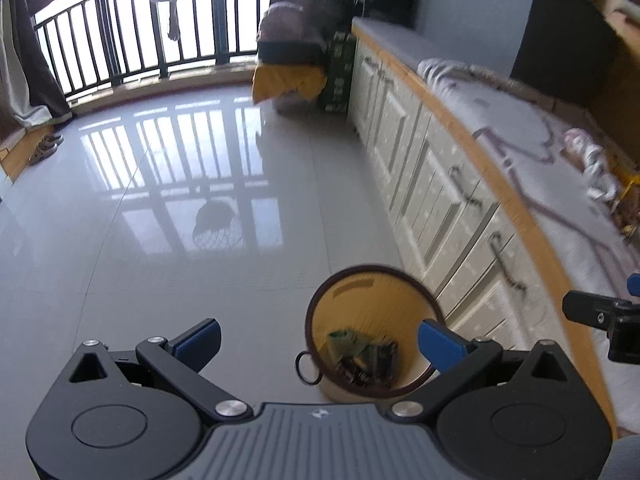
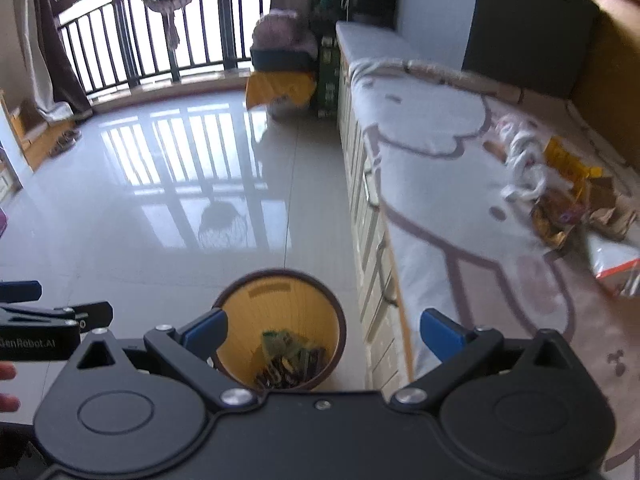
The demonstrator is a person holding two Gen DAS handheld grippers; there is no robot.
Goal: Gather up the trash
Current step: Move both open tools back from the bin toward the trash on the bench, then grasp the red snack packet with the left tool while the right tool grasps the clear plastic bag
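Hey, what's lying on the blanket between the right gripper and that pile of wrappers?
Nothing: in the right wrist view, only bare blanket lies between the open right gripper and the wrappers.

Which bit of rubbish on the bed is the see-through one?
The clear plastic bag with the red strip, nearest the camera; the yellow wrapper and white crumpled bag lie farther along.
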